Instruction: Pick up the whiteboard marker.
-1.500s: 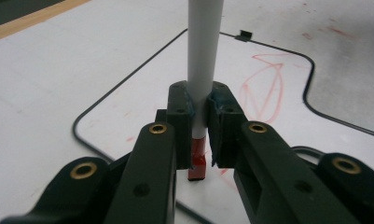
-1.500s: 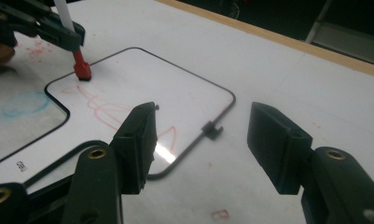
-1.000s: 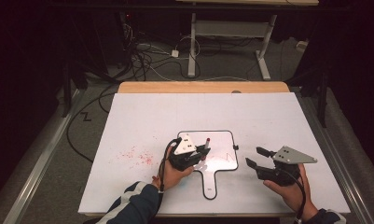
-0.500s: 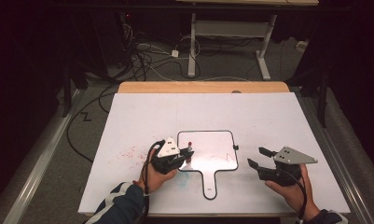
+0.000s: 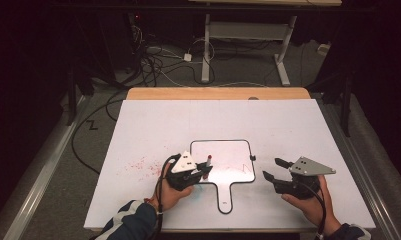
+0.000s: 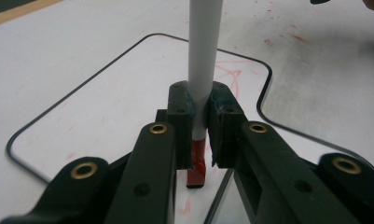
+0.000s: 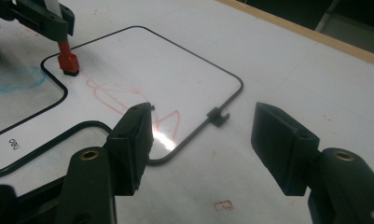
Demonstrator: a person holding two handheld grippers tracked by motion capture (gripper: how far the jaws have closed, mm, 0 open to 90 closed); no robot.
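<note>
High view: the left gripper (image 5: 204, 172), clamped on the red marker (image 5: 208, 160), has slid left across the whiteboard (image 5: 223, 150), so erasing seems underway. The right gripper (image 5: 273, 170), empty, has just been opening wider.

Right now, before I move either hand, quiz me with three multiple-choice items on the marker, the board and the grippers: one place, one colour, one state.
1. Where is the marker's tip?
A. over the whiteboard's left part
B. on the bare table right of the board
C. on the wooden strip at the far edge

2. What colour are the scribbles on the board?
A. green
B. red
C. black

3. How does the right gripper stand?
A. shut on the marker
B. shut on the board's handle
C. open, nothing between its jaws

Answers: 1 A, the red tip sits inside the board's black rim. 2 B, red lines cross the surface. 3 C, its jaws stand apart; the left gripper clamps the marker.
</note>
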